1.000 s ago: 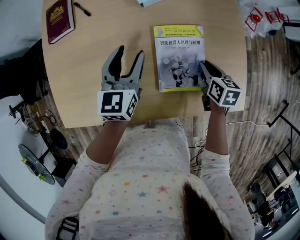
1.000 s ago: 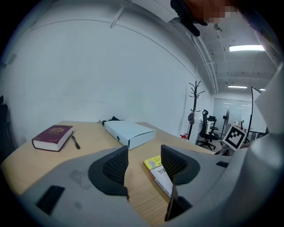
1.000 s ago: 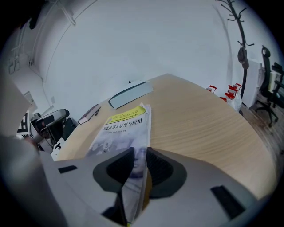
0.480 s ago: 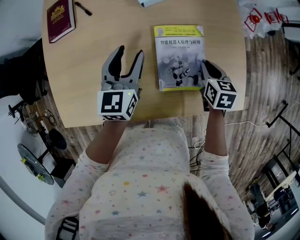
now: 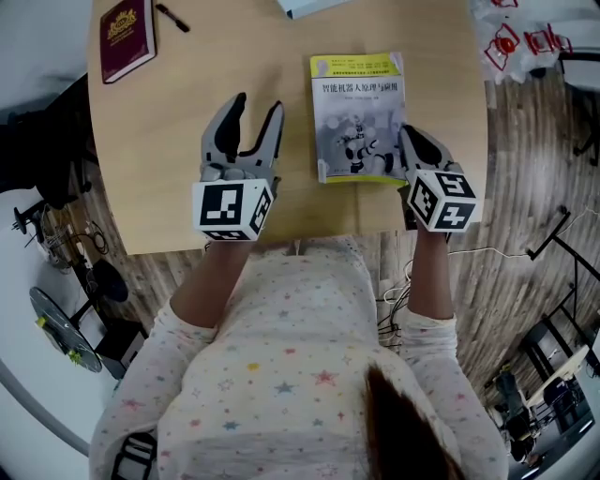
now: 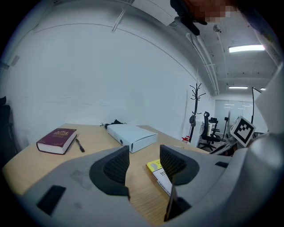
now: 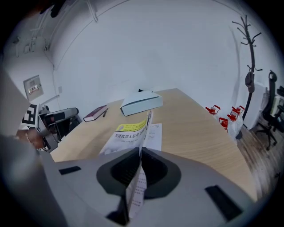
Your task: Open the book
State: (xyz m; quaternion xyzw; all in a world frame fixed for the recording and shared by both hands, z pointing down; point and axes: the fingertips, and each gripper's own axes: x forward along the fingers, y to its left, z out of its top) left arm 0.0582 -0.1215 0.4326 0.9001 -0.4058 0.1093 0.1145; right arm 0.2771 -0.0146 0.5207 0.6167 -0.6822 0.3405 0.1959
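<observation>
Though slim, smooth rectangular book [image 5: 356,112]

Right claw [image 7: 140,154]: now higher, rolled, book [image 5: 358,103] cover edge rising with it. Left claw [image 5: 255,108]: jaws just closing slightly, nothing between them.

Maroon book [image 5: 125,37], pen [image 5: 172,18] and white box [image 6: 132,136] lie on the wooden table [image 5: 169,159].

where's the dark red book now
Head view: the dark red book lies at the far left corner of the wooden table, beside a black pen.
</observation>
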